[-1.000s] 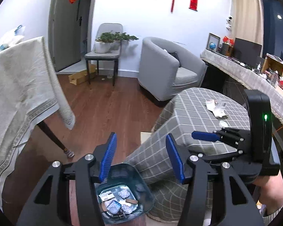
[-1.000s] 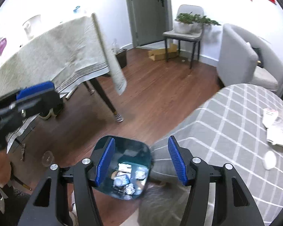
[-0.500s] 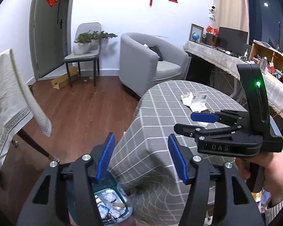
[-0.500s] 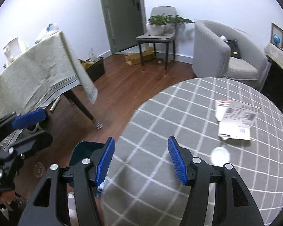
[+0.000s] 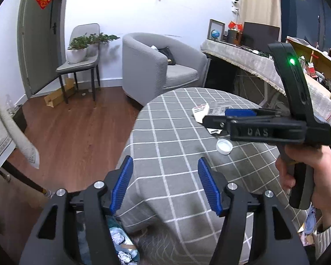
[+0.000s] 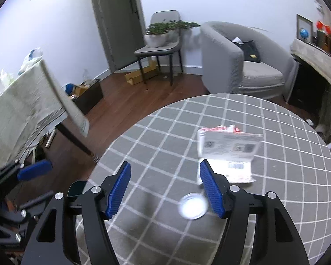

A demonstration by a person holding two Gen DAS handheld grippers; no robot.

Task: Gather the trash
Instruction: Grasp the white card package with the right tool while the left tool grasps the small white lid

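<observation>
Lying between right tongs [image 6: 164, 187]: cap [image 6: 193, 206]

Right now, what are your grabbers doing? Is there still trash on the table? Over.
Left gripper and right gripper open, jaws just widened, nothing between them. White cap and paper wrappers lie on the checked table. Nothing blocking them.

Your trash on the round checked tablecloth [image 6: 156, 137]: a white plastic bottle cap [image 6: 193, 206] lying flat, open side up, blurred in the right wrist view; just beyond it, apart from it, a pile of flattened white wrappers [image 6: 228, 152] — printed with codes and a barcode, red trim at the far edge. Below the table edge you see the teal trash bin [image 5: 121, 246] — crumpled foil pieces inside it.
</observation>
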